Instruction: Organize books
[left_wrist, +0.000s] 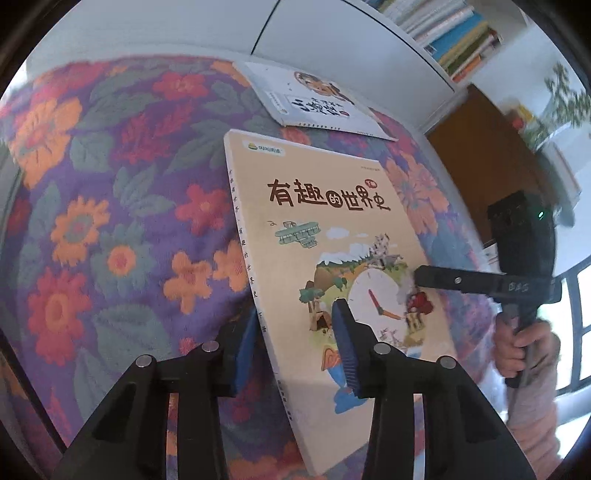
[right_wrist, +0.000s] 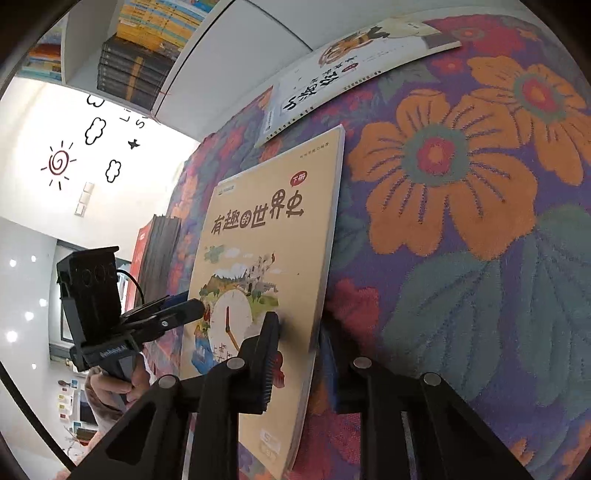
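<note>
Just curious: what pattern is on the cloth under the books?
Big orange and red flowers with teal leaves on purple cloth; clearest in the right wrist view.

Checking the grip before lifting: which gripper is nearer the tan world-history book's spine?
Left. The left gripper straddles the spine of the tan world-history book; the right gripper clamps the opposite page edge.

Each camera sits on a gripper, looking down, very close. Both see the same book (left_wrist: 332, 236) (right_wrist: 266, 236).

Tan picture book (left_wrist: 332, 236) tilted, white book (left_wrist: 314, 99) flat
</note>
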